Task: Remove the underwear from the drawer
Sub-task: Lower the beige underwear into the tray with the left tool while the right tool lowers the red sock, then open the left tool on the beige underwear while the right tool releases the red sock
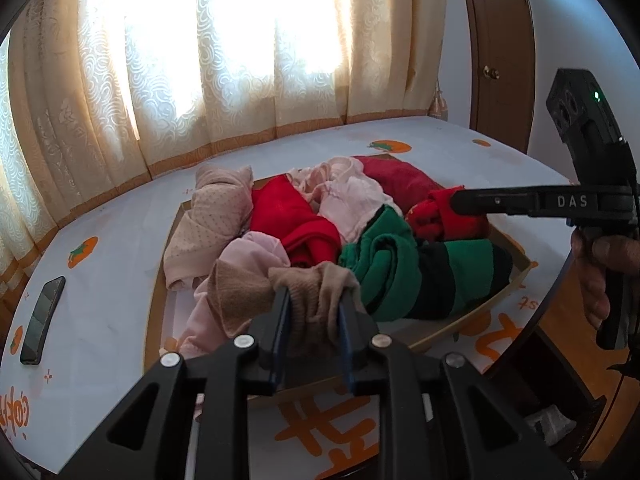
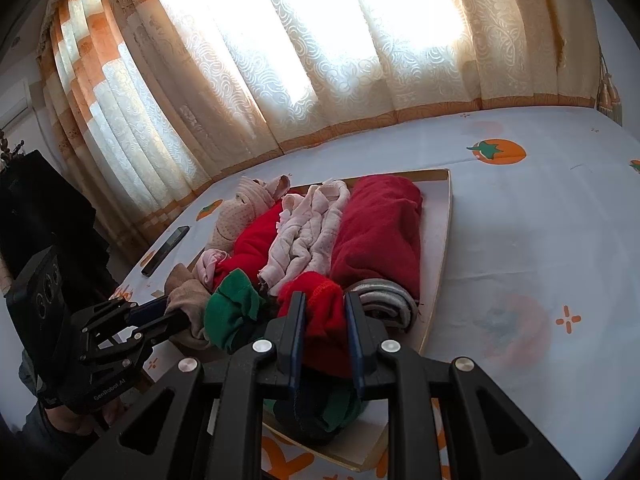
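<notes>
Table: wide bare cloth left, right and behind the drawer; free to lift or swing out.
Drawer: shallow, low rim; full, nothing taken out yet.
Pile: rolled underwear packed close, reds, pinks, green-black.
Left gripper: jaws narrow, clamped on tan piece at near edge; piece rests on pile.
Right gripper: jaws pinched on red piece at near right; possibly snagging the green one beneath, view poor.
Phone: left of drawer, well apart.
</notes>
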Demonstrator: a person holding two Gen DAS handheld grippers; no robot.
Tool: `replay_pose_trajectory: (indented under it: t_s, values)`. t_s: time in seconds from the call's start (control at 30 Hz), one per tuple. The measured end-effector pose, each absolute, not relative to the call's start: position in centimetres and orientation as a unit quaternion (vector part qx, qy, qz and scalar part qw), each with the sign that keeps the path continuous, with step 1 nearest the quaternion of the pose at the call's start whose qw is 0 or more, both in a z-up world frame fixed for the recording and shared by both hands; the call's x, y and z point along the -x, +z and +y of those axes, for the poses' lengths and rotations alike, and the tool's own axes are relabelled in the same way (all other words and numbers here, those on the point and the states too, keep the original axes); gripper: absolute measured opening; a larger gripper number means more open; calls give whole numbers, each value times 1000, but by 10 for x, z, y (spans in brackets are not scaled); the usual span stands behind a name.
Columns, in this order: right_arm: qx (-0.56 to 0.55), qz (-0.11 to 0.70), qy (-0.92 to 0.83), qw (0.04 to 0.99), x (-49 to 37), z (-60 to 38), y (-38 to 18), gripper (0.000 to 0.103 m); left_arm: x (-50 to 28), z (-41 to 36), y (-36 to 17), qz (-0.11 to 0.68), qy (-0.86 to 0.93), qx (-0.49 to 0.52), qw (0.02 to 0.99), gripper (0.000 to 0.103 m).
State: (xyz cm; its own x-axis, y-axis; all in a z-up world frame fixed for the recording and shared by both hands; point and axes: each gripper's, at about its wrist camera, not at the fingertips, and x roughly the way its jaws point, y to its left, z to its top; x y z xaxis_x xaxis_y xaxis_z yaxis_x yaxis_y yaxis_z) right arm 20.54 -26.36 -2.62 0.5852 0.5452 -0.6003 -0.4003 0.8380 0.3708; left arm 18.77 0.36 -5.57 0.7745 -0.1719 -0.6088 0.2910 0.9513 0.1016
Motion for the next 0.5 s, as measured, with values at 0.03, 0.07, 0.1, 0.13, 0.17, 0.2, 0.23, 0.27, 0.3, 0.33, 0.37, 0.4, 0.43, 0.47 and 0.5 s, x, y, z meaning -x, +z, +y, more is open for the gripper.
replay_pose_trajectory:
  t_s: [0.03,0.07,0.1,0.13,0.17,0.2,0.23,0.27,0.3,0.33,0.37,0.4,0.43,0.47,0.5]
  values:
    - [-96,369,267,885,-205,-263,-26,21,-189,3,-58,313,-123,-97,937,21]
    - [-94,369,266,885,-206,-262,-27,21,-189,3,-59,315,-123,-97,936,22]
    - [-94,370,266,885,-206,-262,-27,21,-190,4,-61,316,-123,-97,936,22]
    - [-93,370,265,885,-206,-262,-27,21,-191,4,-62,318,-123,-95,935,22]
    - [-93,370,265,885,-206,-262,-28,21,-192,4,-63,319,-124,-94,935,23]
    - [-93,372,265,885,-206,-262,-28,22,-192,4,-64,321,-123,-91,935,28]
    - [-92,374,264,884,-207,-262,-29,23,-193,5,-64,321,-122,-89,935,28]
    - [-90,377,263,884,-208,-261,-30,23,-193,5,-65,322,-122,-89,935,29]
    - [-88,378,262,883,-208,-261,-30,23,-194,5,-66,323,-122,-89,934,29]
    - [-86,379,262,883,-208,-260,-31,24,-194,5,-66,324,-122,-89,934,29]
    - [-84,379,262,883,-208,-260,-31,24,-193,4,-67,324,-122,-90,934,29]
    - [-83,380,263,883,-207,-260,-31,24,-193,4,-67,324,-121,-91,934,29]
    - [-81,380,264,883,-207,-260,-31,24,-193,4,-67,323,-121,-90,934,30]
    - [-79,380,264,883,-206,-260,-31,24,-193,4,-67,322,-122,-91,934,32]
    - [-78,382,266,882,-206,-260,-31,26,-193,4,-67,322,-121,-92,934,33]
